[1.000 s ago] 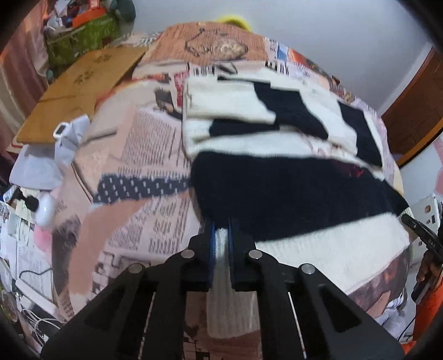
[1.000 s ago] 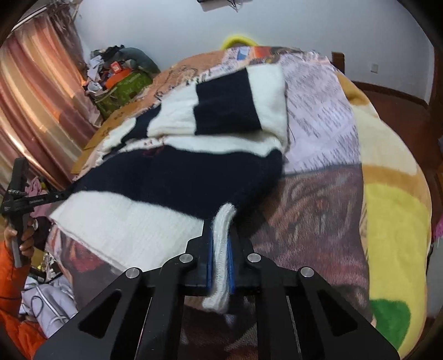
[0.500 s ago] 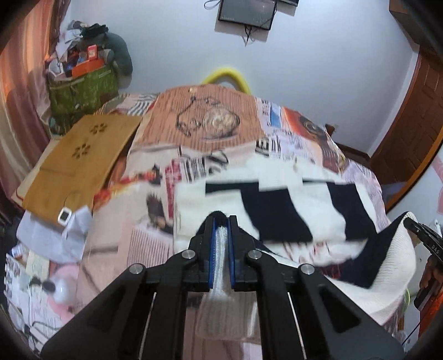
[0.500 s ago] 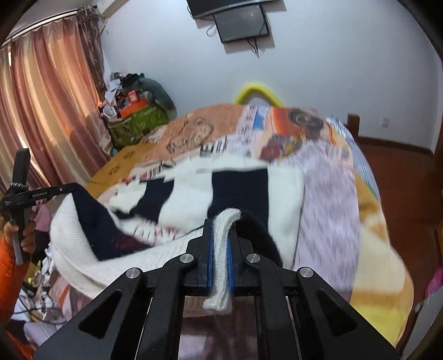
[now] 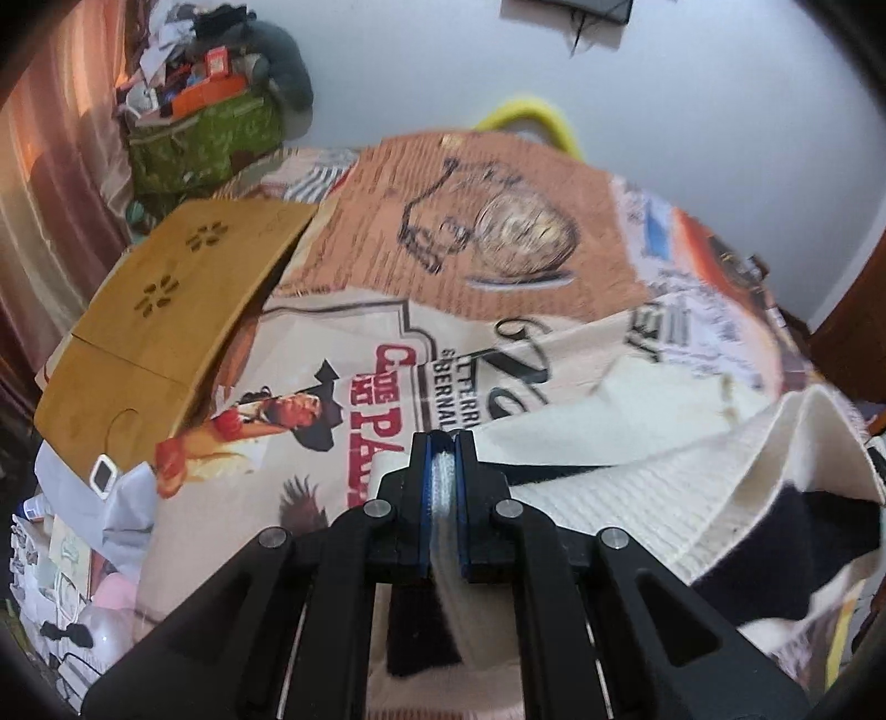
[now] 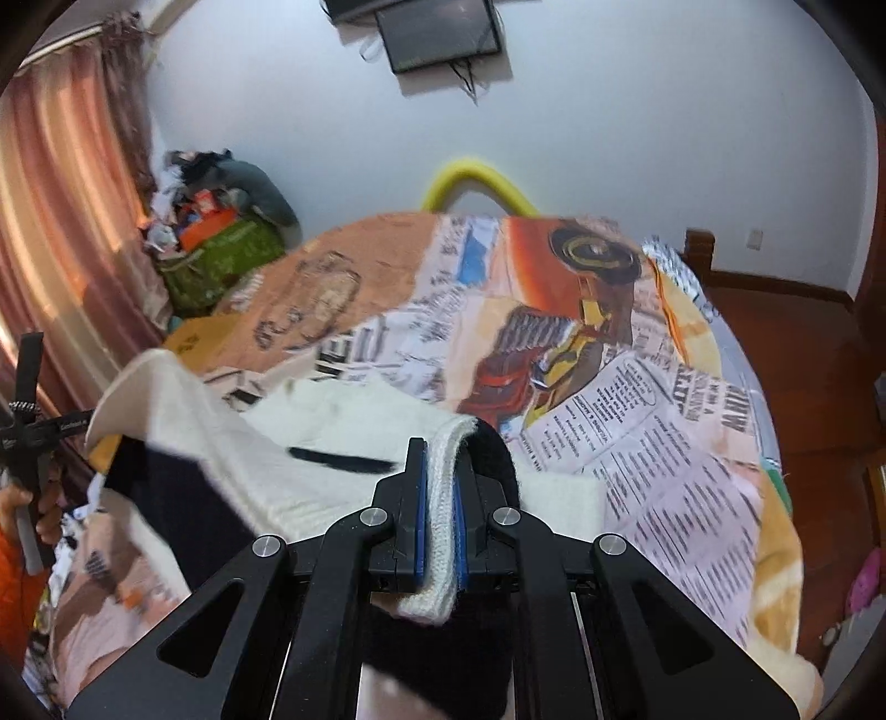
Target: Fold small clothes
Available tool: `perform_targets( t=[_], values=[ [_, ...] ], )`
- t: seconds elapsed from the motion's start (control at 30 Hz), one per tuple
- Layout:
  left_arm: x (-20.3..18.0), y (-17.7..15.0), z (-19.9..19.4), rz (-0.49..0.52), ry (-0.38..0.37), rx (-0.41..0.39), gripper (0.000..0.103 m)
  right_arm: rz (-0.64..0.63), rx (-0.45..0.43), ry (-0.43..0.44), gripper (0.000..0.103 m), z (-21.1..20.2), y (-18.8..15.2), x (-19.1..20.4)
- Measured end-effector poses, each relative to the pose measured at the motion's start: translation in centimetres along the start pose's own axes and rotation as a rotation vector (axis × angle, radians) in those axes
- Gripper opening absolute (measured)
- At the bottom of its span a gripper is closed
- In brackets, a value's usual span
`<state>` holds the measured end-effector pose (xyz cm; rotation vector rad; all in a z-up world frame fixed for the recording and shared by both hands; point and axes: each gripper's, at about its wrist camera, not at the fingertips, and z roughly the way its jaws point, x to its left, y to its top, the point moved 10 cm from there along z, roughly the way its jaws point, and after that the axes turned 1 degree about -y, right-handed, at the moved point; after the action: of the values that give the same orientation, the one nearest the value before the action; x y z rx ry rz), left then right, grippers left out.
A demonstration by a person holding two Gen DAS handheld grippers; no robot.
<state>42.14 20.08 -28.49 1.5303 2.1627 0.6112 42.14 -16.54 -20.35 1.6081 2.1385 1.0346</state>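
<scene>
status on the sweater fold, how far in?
Mid-fold. Done: both grips set on the white hem of the black-and-white striped knit sweater. In hand: left gripper and right gripper hold that hem raised above the newspaper-print bedspread. Left: lay it down, release, finish remaining folds.

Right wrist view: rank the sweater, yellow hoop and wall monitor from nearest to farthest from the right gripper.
1. Sweater: clamped in the right gripper.
2. Yellow hoop: behind the bed's far end, centre.
3. Wall monitor: high on the back wall.
</scene>
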Motion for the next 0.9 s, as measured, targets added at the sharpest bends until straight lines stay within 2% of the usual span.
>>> perform_targets(
  t=[0.1, 0.2, 0.27, 0.4, 0.47, 0.5, 0.53, 0.57, 0.6, 0.63, 0.7, 0.8, 0.9],
  values=[
    [0.6, -0.5, 3.1, -0.03, 0.006, 0.057, 0.007, 0.033, 0.056, -0.003, 0.007, 1.9, -0.5, -1.2],
    [1.1, -1.0, 4.7, -0.071, -0.032, 0.105, 0.009, 0.073, 0.086, 0.029, 0.007, 2.4, -0.7, -1.8],
    [1.5, -0.9, 4.8, -0.083, -0.031, 0.099, 0.01, 0.083, 0.085, 0.054, 0.007, 1.9, -0.5, -1.9],
    [3.1, 0.6, 2.7, -0.07, 0.029, 0.038, 0.01, 0.059, 0.072, 0.078, 0.01, 0.3, 0.1, -1.5],
    [3.8, 1.5, 1.5, -0.075, 0.035, 0.012, 0.011, 0.063, 0.057, 0.093, 0.015, -0.7, 0.7, -1.3],
    [4.1, 1.9, 0.7, -0.081, 0.037, -0.002, 0.014, 0.069, 0.044, 0.092, 0.018, -1.0, 1.2, -1.4],
    [4.5, 2.2, -0.1, -0.085, 0.034, -0.016, 0.017, 0.073, 0.018, 0.076, 0.031, -1.7, 1.7, -1.6],
    [4.7, 2.5, -0.6, -0.085, 0.034, -0.026, 0.024, 0.075, -0.023, 0.054, 0.051, -2.6, 2.3, -1.9],
    [5.0, 2.7, -1.3, -0.081, 0.038, -0.041, 0.034, 0.078, -0.066, 0.045, 0.059, -3.6, 3.0, -2.2],
    [5.2, 2.8, -1.8, -0.072, 0.047, -0.054, 0.039, 0.081, -0.091, 0.039, 0.063, -4.2, 3.5, -2.4],
    [5.5, 2.9, -2.6, -0.04, 0.076, -0.076, 0.053, 0.079, -0.096, 0.015, 0.063, -5.0, 3.9, -3.0],
    [5.4, 2.3, -3.0, 0.019, 0.105, -0.078, 0.066, 0.037, -0.082, -0.025, 0.063, -5.2, 3.6, -3.2],
    [4.8, 1.2, -2.5, 0.054, 0.093, -0.054, 0.073, 0.003, -0.05, -0.033, 0.064, -4.8, 2.5, -3.2]
  ],
)
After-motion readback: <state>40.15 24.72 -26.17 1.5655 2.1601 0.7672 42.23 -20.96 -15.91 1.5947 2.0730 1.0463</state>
